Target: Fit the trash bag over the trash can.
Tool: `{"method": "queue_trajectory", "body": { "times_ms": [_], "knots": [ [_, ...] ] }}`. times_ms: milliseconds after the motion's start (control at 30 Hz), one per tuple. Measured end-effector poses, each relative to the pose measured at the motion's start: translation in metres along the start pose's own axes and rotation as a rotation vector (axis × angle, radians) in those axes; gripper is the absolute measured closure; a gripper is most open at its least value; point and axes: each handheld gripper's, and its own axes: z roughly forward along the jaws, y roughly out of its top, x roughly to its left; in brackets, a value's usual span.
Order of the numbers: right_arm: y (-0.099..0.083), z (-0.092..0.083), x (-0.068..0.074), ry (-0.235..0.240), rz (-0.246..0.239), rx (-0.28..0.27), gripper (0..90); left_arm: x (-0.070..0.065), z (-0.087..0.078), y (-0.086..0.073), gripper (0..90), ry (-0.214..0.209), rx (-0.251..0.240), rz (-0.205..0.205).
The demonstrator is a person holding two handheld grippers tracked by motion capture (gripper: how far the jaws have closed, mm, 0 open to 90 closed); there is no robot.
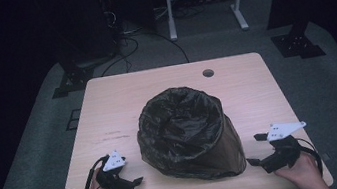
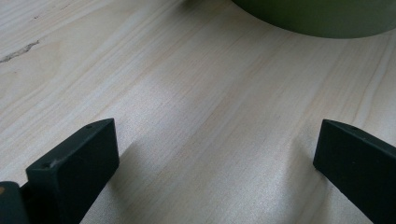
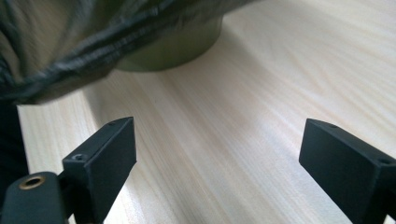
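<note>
Bag-lined bin between left hand-held gripper and right hand-held gripper, both wide open, empty.

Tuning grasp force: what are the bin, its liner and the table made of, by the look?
Bin: likely hard plastic, matte olive; smooth, even wall, rounded base edge.
Liner: thin dark plastic film, glossy; crinkles and highlights, bunched hem draped over the rim.
Table: pale wood or wood-look laminate, satin; straight grain lines. Which of the two, I cannot tell.
</note>
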Motion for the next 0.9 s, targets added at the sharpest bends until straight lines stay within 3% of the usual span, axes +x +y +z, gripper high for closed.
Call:
{"method": "queue_trajectory", "body": {
  "times_ms": [333,733,900],
  "knots": [
    [-0.002,0.025,0.007,-0.01,-0.051,0.043,10.0,0.0,0.0,0.0,0.0,0.0,0.0,0.0],
    [-0.009,0.052,0.004,-0.012,-0.05,0.094,10.0,0.0,0.0,0.0,0.0,-0.001,0.0,0.0],
    [-0.011,0.052,0.003,-0.009,-0.044,0.077,10.0,0.0,0.0,0.0,0.0,-0.001,0.0,0.0]
  ]
}}
